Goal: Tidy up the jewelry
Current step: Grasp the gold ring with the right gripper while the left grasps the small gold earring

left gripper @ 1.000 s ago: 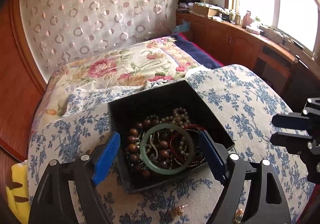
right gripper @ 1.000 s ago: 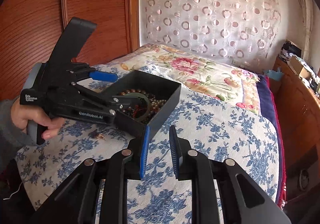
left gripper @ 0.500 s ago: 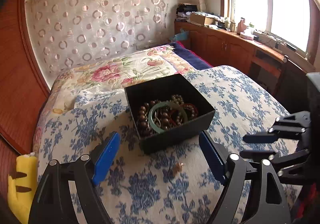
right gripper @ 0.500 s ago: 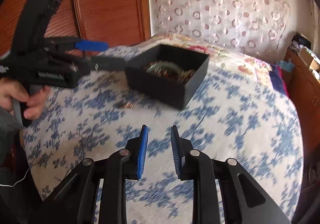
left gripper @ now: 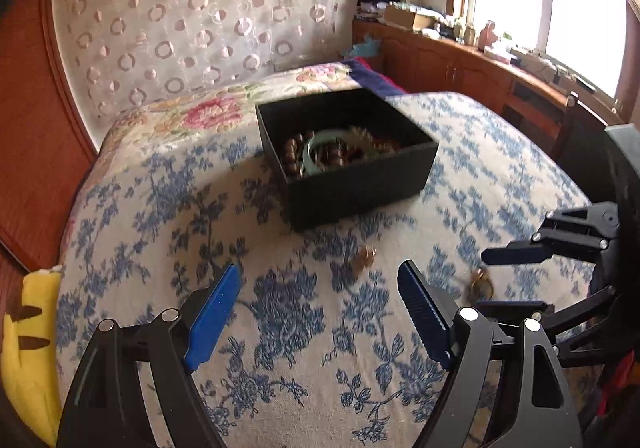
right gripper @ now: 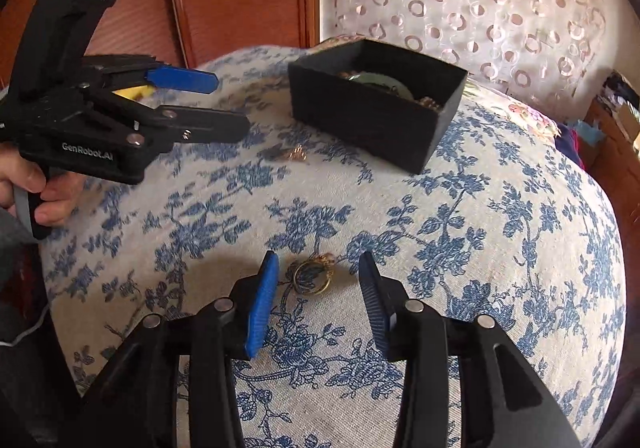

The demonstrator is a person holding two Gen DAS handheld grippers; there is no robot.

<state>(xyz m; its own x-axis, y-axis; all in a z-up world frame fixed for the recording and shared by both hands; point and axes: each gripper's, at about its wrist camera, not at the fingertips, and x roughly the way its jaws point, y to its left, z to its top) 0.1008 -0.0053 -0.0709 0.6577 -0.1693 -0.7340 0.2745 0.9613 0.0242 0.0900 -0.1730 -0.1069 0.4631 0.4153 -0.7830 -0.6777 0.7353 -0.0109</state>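
Note:
A black jewelry box (left gripper: 348, 156) (right gripper: 376, 104) stands on the blue-flowered bedspread, holding bead bracelets and a green bangle (left gripper: 320, 148). A gold ring (right gripper: 312, 278) lies on the cloth between my right gripper's open fingers (right gripper: 316, 288); it also shows in the left wrist view (left gripper: 482, 284). A second small gold piece (left gripper: 364, 258) (right gripper: 294, 156) lies in front of the box. My left gripper (left gripper: 320, 308) is open and empty, above the cloth short of that piece. In the right wrist view it (right gripper: 216, 104) hovers at the left.
The bedspread (right gripper: 480, 248) falls away at its edges. A yellow plush toy (left gripper: 28, 348) sits at the left bed edge. A floral pillow (left gripper: 200, 116) and patterned curtain lie behind the box. A wooden cabinet (left gripper: 460, 64) runs under the window at right.
Both grippers pulled back from the box. My right gripper opened from nearly shut and came down around the gold ring. My left gripper stayed open.

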